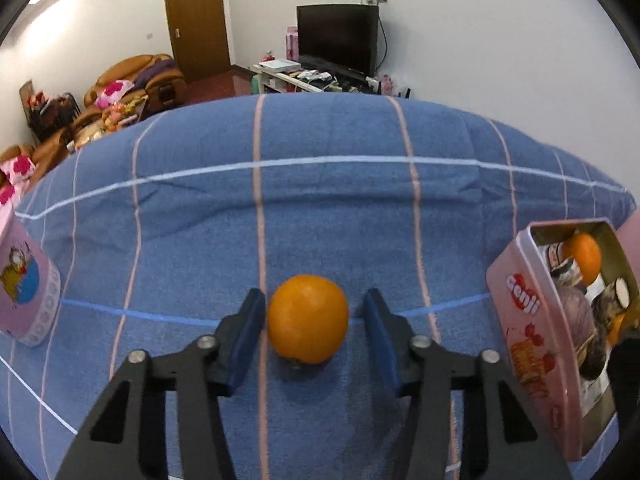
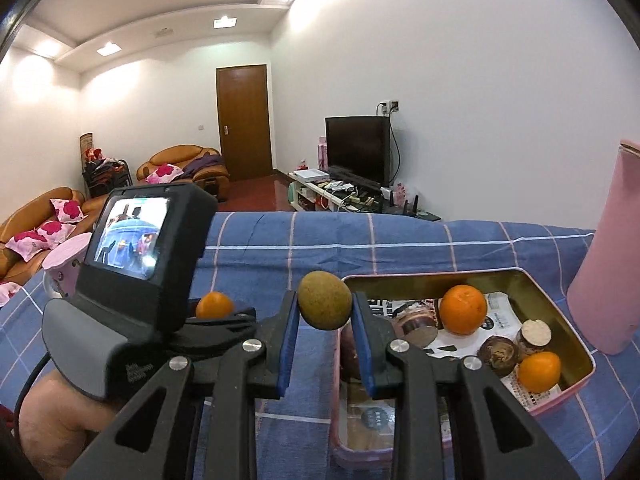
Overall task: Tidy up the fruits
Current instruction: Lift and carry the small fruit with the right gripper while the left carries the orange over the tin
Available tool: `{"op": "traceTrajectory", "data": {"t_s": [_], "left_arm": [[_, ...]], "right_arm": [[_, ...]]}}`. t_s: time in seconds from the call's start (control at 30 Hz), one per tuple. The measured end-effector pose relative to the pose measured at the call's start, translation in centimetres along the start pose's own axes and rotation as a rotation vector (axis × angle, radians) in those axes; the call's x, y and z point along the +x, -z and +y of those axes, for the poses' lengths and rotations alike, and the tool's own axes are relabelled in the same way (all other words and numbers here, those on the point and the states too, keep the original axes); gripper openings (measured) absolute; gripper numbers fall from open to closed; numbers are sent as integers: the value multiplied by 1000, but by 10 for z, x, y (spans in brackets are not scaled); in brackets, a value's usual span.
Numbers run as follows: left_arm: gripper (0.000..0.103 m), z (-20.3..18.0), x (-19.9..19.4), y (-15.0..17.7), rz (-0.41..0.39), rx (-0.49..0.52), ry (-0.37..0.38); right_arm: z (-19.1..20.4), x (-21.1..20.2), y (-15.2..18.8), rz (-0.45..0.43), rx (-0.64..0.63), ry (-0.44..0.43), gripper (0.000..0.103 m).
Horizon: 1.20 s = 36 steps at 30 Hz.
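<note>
An orange (image 1: 307,319) lies on the blue checked cloth (image 1: 320,208) between the fingers of my left gripper (image 1: 315,312). The jaws stand open on either side of it; the left pad is close to it, the right pad apart. My right gripper (image 2: 325,312) is shut on a brownish-green kiwi-like fruit (image 2: 325,305) and holds it above the near left edge of the pink tin box (image 2: 576,390). The box holds two oranges (image 2: 463,309), a second one (image 2: 539,371) and several brown fruits (image 2: 499,354). The box also shows at the right of the left wrist view (image 1: 532,344).
A round pink tin (image 1: 24,292) stands at the left on the cloth. A tall pink container (image 2: 608,264) stands right of the box. The left gripper's body and camera (image 2: 136,264) sit left of my right gripper. Sofas, a door and a TV lie beyond the table.
</note>
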<state>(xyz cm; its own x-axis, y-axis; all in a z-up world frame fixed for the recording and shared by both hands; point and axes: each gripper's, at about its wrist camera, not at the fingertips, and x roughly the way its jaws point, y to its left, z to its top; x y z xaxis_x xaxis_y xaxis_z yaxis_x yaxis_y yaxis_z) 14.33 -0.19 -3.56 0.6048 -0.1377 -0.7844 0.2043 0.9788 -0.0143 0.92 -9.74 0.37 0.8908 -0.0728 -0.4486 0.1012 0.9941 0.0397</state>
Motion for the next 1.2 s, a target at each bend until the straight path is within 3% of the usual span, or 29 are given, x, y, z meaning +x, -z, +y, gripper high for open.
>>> {"op": "traceTrajectory", "data": {"t_s": [0.07,0.27,0.77,1.2], "left_arm": [[38,3,-4,2,-10,-19,-10],[38,21,-34,22,-89,-97,-26],[38,45,-116,87,-323,-174,-256],[38,38,-133,103,-393,-176,-286]], "right_arm": [[2,0,0,-1,-10,-1,28],[4,1,2,-30,-32,-8,28],[25,-25,14,-84,-97,-97,28],[22,-45,22,-92,-101,-90,28]]}}
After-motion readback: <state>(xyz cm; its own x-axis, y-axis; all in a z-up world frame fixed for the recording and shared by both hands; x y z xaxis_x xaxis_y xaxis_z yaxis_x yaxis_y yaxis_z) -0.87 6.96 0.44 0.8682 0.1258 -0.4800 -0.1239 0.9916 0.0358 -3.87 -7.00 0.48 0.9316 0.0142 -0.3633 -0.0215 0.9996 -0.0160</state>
